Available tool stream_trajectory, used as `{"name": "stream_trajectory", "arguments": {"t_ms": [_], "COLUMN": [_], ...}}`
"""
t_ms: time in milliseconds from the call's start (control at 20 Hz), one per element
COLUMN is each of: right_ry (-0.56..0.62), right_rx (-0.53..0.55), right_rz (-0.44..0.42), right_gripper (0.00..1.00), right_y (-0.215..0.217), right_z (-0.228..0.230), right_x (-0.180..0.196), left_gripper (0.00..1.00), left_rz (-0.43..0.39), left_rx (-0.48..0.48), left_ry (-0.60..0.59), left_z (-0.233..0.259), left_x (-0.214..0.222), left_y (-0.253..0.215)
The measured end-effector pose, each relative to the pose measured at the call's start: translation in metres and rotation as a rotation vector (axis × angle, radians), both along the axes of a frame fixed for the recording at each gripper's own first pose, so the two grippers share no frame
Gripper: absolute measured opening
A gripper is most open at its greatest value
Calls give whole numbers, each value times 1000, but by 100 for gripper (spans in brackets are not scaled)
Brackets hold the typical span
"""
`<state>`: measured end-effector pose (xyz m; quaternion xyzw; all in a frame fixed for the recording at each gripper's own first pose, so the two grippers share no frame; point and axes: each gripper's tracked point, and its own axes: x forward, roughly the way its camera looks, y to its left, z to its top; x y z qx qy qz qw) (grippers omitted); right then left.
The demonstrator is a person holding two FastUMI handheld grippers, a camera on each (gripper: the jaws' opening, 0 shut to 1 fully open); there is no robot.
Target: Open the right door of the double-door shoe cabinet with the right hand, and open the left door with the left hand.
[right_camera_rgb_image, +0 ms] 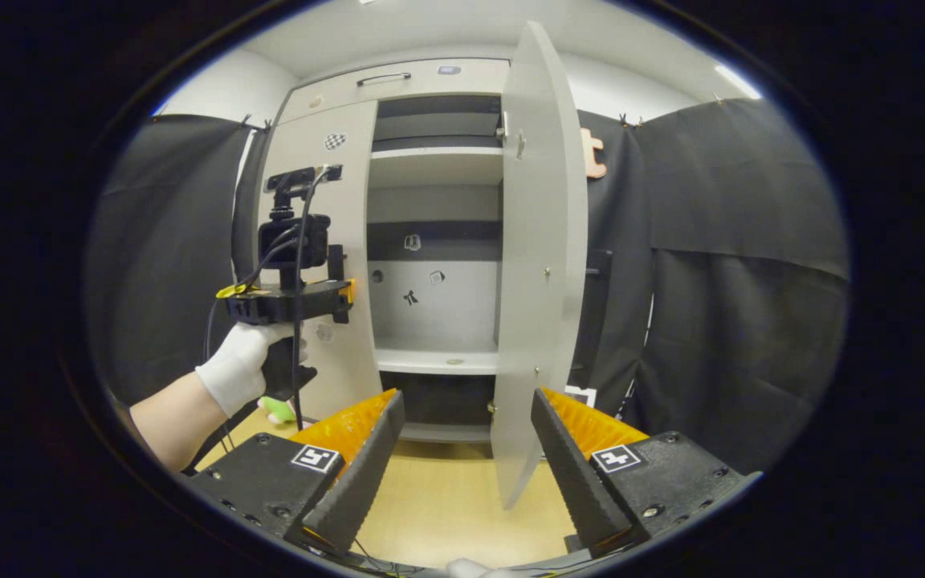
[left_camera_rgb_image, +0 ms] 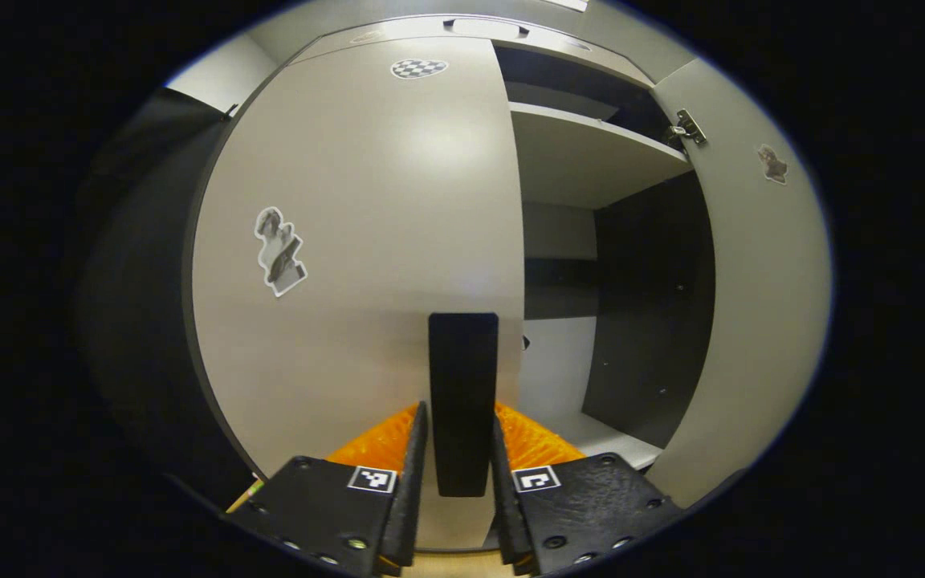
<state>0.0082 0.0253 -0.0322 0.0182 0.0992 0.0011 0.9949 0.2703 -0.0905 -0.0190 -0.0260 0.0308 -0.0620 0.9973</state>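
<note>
Close to the camera, the left hand-held gripper (left_camera_rgb_image: 460,449) is shut on the dark handle (left_camera_rgb_image: 463,401) of the left door (left_camera_rgb_image: 350,265), which is not open yet. That door looks stiff and flat, so the handle is the best hold. Right door (right_camera_rgb_image: 539,265) stands wide open. Right hand-held gripper (right_camera_rgb_image: 466,449) is open and holds nothing, with free room around it.

left door (left_camera_rgb_image: 366,241) beside open right door (right_camera_rgb_image: 539,265)
</note>
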Motion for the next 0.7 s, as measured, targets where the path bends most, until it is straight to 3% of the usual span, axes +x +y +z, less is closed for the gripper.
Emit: {"name": "stream_trajectory", "arguments": {"t_ms": [50,300,700], "right_ry": [-4,-24,-17], "right_rx": [-2,10,22], "right_rz": [1,-12,-2], "right_gripper": [99,99,99], "right_y": [0,-6,-2], "right_z": [2,8,5], "right_x": [-1,-7,-15], "left_gripper": [25,5,6], "left_rz": [6,5,-41], "left_rx": [-6,3,5], "left_ry": [1,5,8], "left_z": [0,0,0], "left_x": [1,2,-12], "left_y": [1,1,2]}}
